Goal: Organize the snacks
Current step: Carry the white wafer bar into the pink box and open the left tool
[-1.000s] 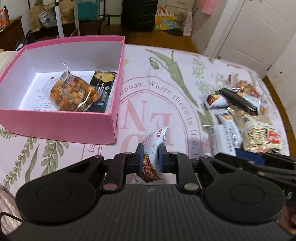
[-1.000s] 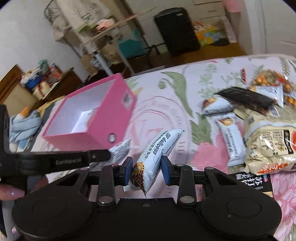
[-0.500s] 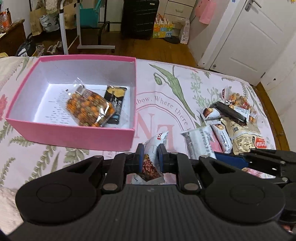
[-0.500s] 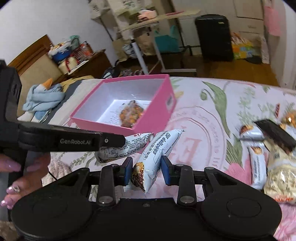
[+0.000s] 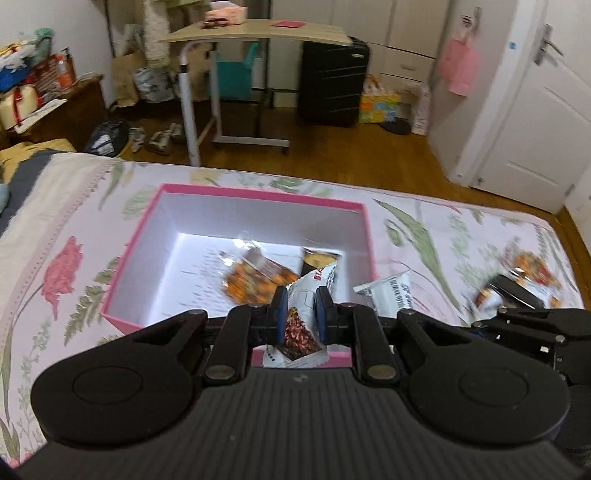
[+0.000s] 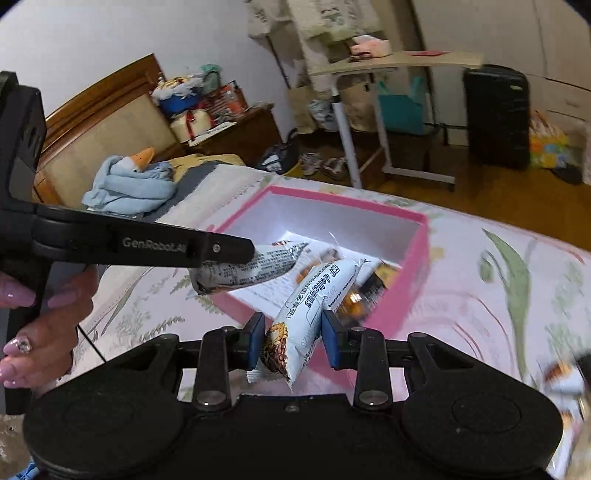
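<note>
My left gripper [image 5: 300, 309] is shut on a white snack packet [image 5: 301, 321] with a red-brown picture, held over the near edge of the open pink box [image 5: 127, 251]. My right gripper [image 6: 293, 341] is shut on a white "SF delicous" packet [image 6: 314, 306], held over the box's near wall [image 6: 388, 314]. The left gripper's packet also shows in the right wrist view [image 6: 251, 267], above the box. Inside the box lie an orange nut bag [image 5: 258, 277] and a dark packet [image 5: 319, 260]. The right gripper's packet tip [image 5: 388, 291] shows beside the box.
More snacks [image 5: 517, 280] lie on the floral bedspread at the right. A blue towel bundle [image 6: 129, 184] sits by the headboard. Beyond the bed stand a rolling desk [image 5: 258, 33], a black suitcase [image 5: 332, 81] and a white door [image 5: 535, 110].
Both grippers have moved left and up toward the pink box, each still holding its packet. The box now lies directly under the packets; the snack pile has slid off to the right.
</note>
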{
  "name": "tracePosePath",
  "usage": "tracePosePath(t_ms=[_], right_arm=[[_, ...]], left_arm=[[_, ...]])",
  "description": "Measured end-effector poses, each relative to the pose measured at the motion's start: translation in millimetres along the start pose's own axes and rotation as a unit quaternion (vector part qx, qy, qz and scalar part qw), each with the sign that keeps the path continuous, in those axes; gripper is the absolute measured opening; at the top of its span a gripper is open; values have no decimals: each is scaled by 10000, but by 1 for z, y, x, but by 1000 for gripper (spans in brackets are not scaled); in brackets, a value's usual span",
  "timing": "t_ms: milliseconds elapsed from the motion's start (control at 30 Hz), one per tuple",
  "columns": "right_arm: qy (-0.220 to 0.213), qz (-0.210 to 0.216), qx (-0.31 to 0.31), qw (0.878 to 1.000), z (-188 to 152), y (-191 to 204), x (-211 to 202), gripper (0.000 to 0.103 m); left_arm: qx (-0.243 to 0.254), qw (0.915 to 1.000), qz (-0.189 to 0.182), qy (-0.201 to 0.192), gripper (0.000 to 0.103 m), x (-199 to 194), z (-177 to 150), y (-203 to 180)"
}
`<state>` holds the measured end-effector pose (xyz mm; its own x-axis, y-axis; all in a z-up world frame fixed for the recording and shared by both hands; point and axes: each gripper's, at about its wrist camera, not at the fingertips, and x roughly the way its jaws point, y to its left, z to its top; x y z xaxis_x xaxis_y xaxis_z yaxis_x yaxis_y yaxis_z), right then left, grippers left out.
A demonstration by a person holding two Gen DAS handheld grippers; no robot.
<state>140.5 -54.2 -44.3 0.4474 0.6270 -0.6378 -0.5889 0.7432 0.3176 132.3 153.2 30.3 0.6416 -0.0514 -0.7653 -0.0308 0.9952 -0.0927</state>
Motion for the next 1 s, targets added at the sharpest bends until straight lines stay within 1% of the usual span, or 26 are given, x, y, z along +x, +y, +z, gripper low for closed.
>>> tracePosePath(t_ms=[133,200,267,300,367,433,533,600,700,767,833,900,967,1000], right_arm=[[179,125,-337,9992,17,4,43,38],[291,182,-401,9986,23,5,63,38],[388,277,-456,9978,29,5,85,38],[431,276,-531,9973,32,6,97,38],[507,294,-593,9965,36,6,116,37],[558,421,-572,9959,39,7,133,35],[637,386,-701,9948,36,10,147,34],[789,361,-636,9942,35,10,156,35],[746,348,-494,9954,29,2,147,36],[644,298,-392,9967,26,-4,132,36],[485,315,-265,9980,21,-12,104,37],[334,244,-137,9991,16,-20,76,38],[185,90,-11,9998,10,-29,45,38],[100,3,57,9999,3,-33,26,39]], left_arm=[[-203,9993,314,4,15,31,7,20],[-349,9983,464,82,15,51,8,31],[-543,9971,493,207,15,70,7,41],[-630,9963,522,260,13,80,6,46],[-752,9948,617,313,12,95,3,54],[-858,9937,607,387,12,109,2,61],[-1007,9914,621,564,12,127,-1,71],[-1103,9899,579,671,13,132,-5,76],[-1147,9896,537,685,17,128,-10,80],[-1031,9910,539,667,19,120,-13,79],[-886,9928,502,624,27,108,-14,73],[-740,9951,357,546,37,94,-14,65],[-594,9970,233,448,41,81,-15,57],[-512,9978,157,394,41,73,-16,51]])
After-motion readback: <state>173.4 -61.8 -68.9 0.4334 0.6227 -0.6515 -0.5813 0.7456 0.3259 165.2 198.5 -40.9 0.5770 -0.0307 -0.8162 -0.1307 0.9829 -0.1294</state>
